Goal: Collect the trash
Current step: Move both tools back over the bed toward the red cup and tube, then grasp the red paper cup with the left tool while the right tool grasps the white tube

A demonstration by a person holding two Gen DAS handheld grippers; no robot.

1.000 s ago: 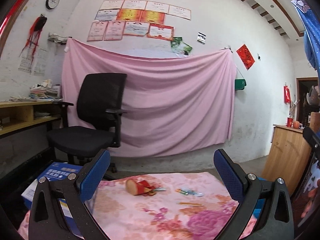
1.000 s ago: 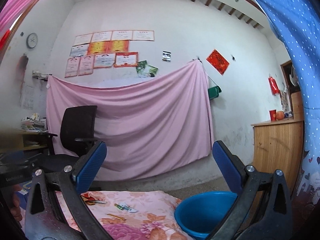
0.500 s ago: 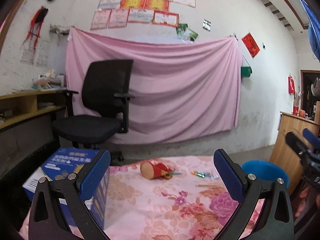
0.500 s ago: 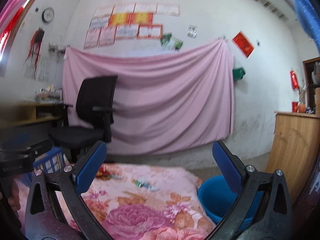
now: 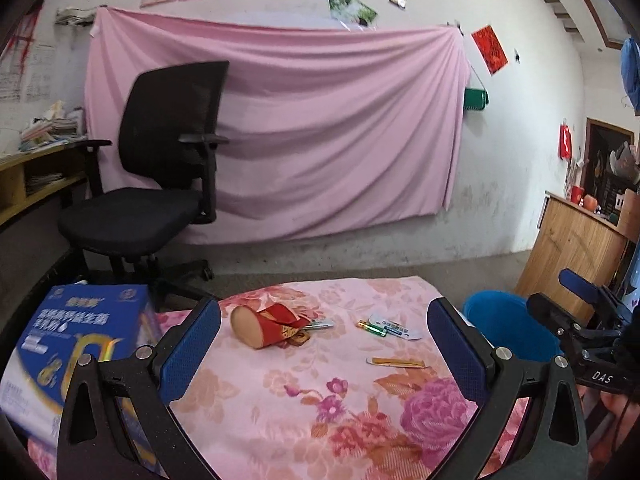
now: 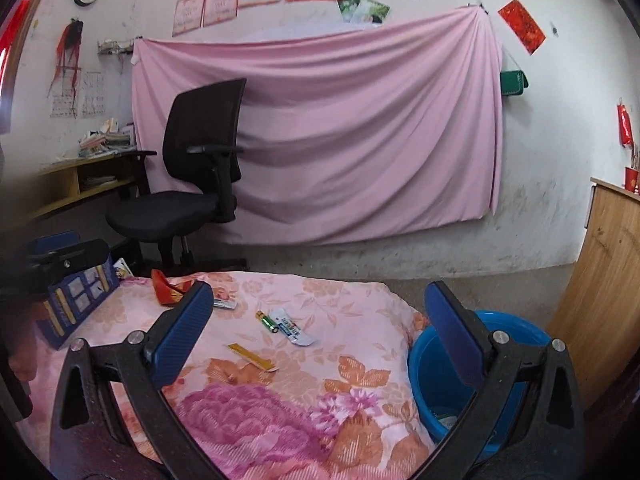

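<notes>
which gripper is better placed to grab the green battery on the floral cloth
Right, probably. The right gripper is open, with the small green battery lying just ahead between its fingers, and the round blue plastic basin beside it. The left gripper faces the crushed red paper cup.

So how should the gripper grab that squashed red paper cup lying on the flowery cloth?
Probably from above, closing across the red paper cup's round closed end, which faces the left gripper. That end looks firm and rounded, while the far end is crushed flat. The cup lies on its side on the cloth, and both grippers are open.

Matt floral cloth (image 5: pixel 320 400), glossy plastic basin (image 6: pixel 428 364)
</notes>
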